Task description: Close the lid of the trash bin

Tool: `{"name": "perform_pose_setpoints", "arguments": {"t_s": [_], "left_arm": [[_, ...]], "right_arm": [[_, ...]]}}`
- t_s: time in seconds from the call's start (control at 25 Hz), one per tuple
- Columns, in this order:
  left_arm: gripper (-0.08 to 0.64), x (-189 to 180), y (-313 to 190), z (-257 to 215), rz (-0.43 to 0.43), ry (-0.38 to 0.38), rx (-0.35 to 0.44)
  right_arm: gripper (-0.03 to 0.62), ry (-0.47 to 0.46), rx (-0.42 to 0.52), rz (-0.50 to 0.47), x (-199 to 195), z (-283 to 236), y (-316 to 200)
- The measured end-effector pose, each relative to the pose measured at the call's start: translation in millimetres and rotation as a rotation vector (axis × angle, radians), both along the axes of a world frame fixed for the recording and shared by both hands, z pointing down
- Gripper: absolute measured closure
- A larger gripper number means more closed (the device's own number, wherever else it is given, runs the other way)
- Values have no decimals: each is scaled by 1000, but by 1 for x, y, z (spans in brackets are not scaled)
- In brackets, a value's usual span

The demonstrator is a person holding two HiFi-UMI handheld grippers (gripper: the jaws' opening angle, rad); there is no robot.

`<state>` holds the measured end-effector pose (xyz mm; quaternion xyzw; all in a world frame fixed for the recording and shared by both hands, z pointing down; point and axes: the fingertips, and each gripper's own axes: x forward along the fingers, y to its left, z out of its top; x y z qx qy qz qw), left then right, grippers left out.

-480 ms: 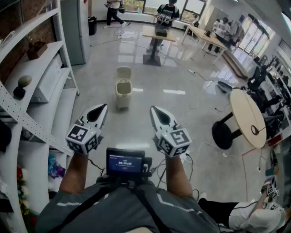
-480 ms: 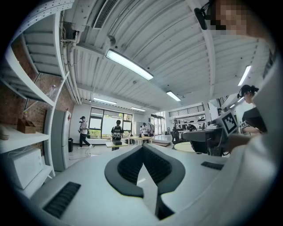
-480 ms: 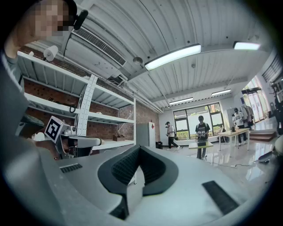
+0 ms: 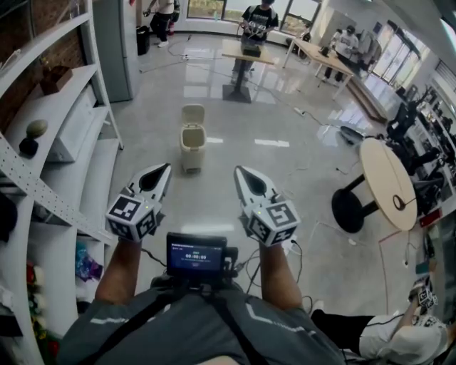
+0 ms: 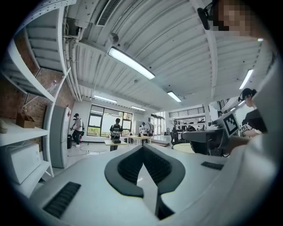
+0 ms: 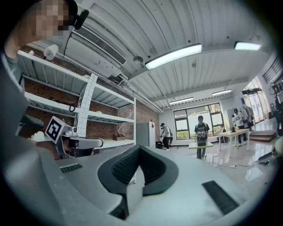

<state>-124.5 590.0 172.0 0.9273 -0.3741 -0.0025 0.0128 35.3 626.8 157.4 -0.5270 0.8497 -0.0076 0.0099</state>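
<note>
Glossy grey floor [image 4: 235, 135], shelves [image 4: 64, 128] left, windows [image 4: 206, 7] at back.

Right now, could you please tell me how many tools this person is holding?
2. The left tool sits lower left in the head view, the right tool beside it, both short of the beige trash bin on the floor ahead. None appears hidden.
</note>
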Motion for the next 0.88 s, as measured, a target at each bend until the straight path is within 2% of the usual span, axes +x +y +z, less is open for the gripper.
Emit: {"name": "perform_pose_setpoints", "arguments": {"t_s": [0.32, 0.56, 0.88], "left_arm": [[566, -14, -11, 7, 2, 6, -22], [566, -30, -22, 11, 26, 35, -29], [566, -55, -46, 30, 46, 36, -77]], "right_arm": [[601, 6, 23, 22, -14, 0, -7], [600, -4, -1, 52, -33, -1, -21], [600, 11, -11, 52, -62, 10, -39]]}}
